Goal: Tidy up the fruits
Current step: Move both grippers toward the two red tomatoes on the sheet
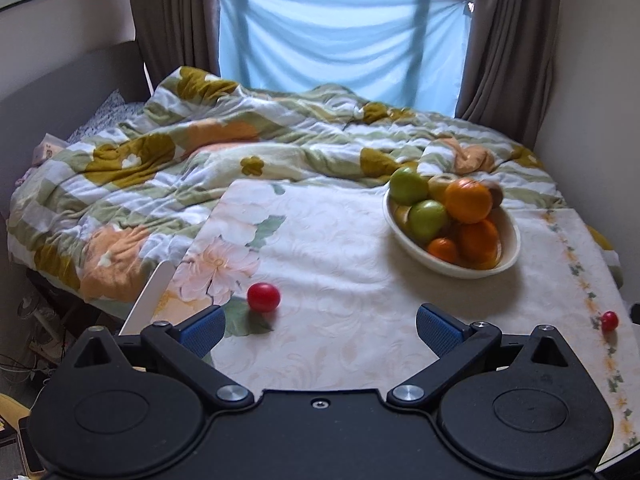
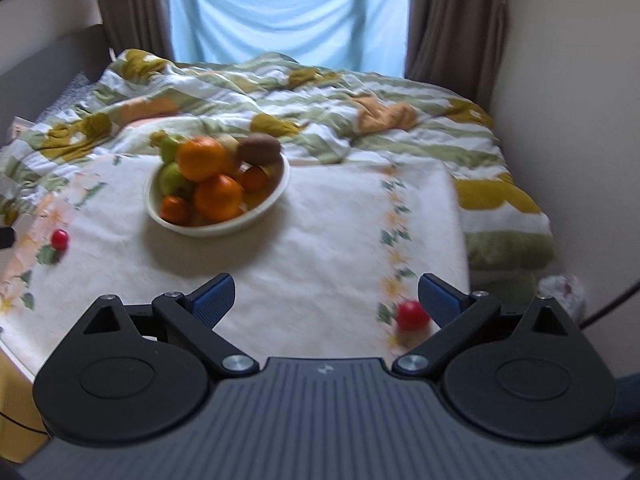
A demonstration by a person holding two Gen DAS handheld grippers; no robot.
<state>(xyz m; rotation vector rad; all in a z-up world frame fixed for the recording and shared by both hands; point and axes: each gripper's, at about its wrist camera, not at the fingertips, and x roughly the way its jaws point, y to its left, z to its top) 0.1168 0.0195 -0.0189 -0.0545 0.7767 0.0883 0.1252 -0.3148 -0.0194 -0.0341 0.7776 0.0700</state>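
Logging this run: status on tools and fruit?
Left tool open, empty. Right tool open, empty. Two red fruits loose on the table. Bowl full. Nothing in the way.

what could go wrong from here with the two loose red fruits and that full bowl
1. The right red fruit lies by the table's right edge, beside the open right gripper; a nudge might roll it off.
2. The bowl is heaped; adding more may topple the top orange.
3. The left red fruit, ahead of the open left gripper, is round and may squirt away.
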